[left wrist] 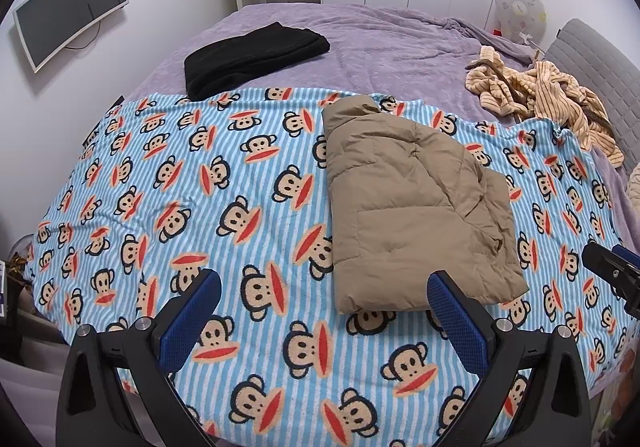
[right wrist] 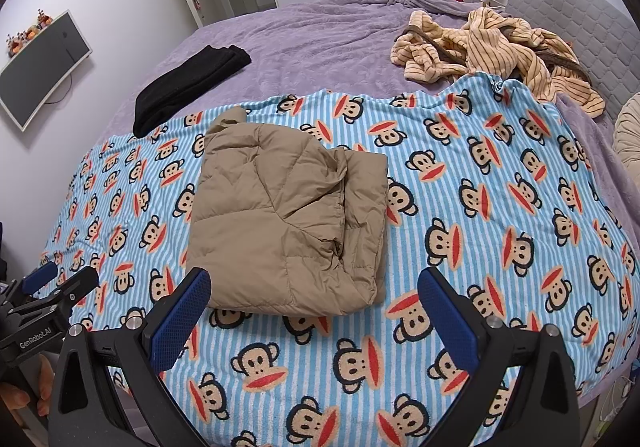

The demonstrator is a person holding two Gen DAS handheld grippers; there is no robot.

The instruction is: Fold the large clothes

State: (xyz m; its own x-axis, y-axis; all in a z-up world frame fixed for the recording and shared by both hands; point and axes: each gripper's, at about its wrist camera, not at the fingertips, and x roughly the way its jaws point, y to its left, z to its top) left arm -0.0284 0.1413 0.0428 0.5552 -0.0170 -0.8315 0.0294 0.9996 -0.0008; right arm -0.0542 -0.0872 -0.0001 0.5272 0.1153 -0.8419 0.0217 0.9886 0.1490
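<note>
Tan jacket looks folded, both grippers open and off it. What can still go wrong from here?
1. The puffy tan jacket is folded loosely, its right flap edge raised; it may spring open if left unpressed.
2. The striped garment is a tangled heap by the headboard; one grab may drag it in a knot.
3. The left gripper and right gripper hover close together; they may collide when reaching.

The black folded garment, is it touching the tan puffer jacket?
Apart. The right wrist view shows monkey blanket between the black garment and jacket.

Before you, the folded jacket (right wrist: 286, 227) lies on the blanket (right wrist: 460, 207); folded trousers (right wrist: 188, 85) behind-left, crumpled robe (right wrist: 492, 47) behind-right.
</note>
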